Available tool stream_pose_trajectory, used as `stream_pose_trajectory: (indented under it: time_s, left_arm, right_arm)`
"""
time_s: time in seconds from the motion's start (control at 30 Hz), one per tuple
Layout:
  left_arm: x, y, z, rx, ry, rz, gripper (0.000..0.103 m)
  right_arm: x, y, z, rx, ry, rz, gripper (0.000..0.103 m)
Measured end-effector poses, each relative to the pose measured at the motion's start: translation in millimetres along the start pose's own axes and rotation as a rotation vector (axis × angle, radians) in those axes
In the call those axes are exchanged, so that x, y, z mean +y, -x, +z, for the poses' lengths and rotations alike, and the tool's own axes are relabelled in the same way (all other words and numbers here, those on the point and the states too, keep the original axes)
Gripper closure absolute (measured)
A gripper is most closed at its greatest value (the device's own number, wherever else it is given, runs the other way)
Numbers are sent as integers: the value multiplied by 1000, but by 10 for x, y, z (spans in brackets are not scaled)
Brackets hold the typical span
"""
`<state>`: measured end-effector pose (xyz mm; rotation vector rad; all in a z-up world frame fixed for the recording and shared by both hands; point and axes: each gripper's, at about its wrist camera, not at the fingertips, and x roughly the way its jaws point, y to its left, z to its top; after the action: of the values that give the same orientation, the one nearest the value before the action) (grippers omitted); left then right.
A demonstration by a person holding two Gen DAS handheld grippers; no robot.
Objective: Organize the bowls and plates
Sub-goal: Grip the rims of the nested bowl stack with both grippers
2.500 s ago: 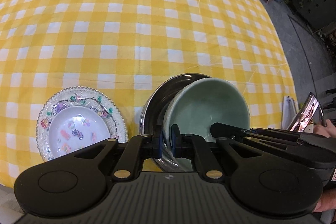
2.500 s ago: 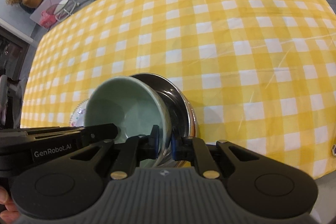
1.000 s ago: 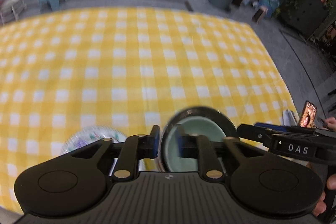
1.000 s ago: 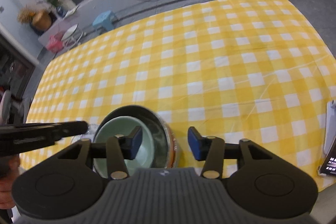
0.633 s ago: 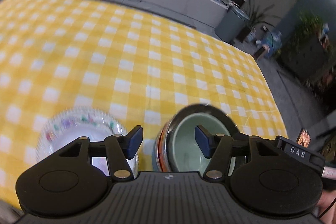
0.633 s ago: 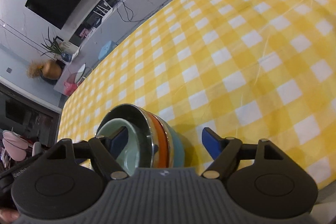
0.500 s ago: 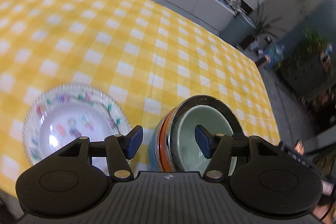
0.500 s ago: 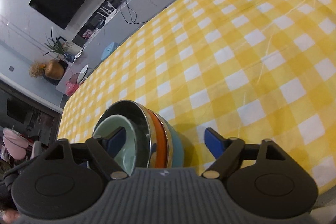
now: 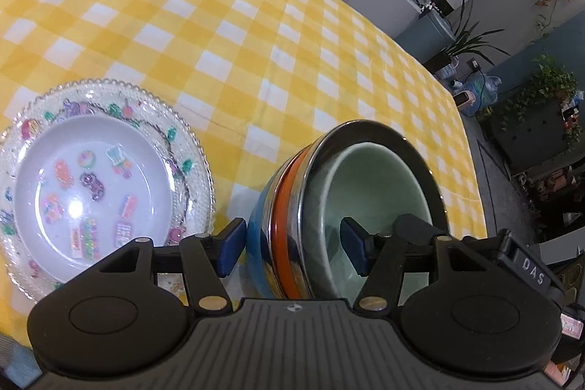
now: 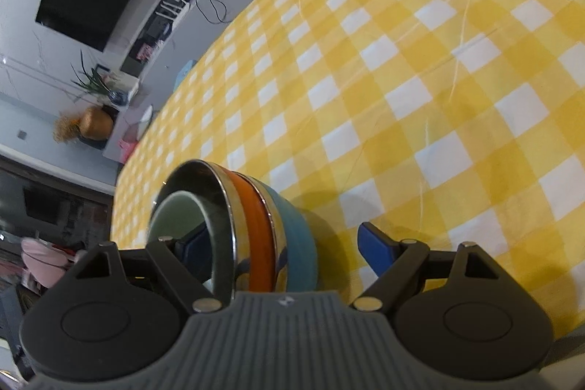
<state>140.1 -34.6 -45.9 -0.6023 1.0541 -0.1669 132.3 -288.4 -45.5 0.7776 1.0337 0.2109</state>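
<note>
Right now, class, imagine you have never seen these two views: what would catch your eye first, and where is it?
The stack of nested bowls stands out near the table's front edge: blue, orange and steel rims with a pale green bowl on top. To its left sits the patterned glass plate, all on the yellow checked tablecloth.

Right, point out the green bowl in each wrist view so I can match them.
Left wrist view: green bowl sits lower centre-right, nested inside the steel bowl.
Right wrist view: green bowl sits lower left, partly hidden by the claw's left finger.
Shared landmark: the orange bowl rim in the stack.
</note>
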Motion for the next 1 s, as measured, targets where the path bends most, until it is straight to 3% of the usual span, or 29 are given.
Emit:
stream_pose_trajectory:
  time_s: [0.13,0.37,0.5,1.0]
  left_arm:
    - [14,-50,8,7,15,-7,35]
    - [99,-84,62,16,66,-43,34]
    - [99,-123,94,23,61,-54,32]
    - [125,-167,62,7,71,-81,31]
  right_arm:
    - [49,-60,-16,11,47,-24,25]
    - [-34,-132,7,60,-14,64,39]
    - [-96,-179,9,94,-45,98,40]
    - [-76,-122,6,87,-52,92,43]
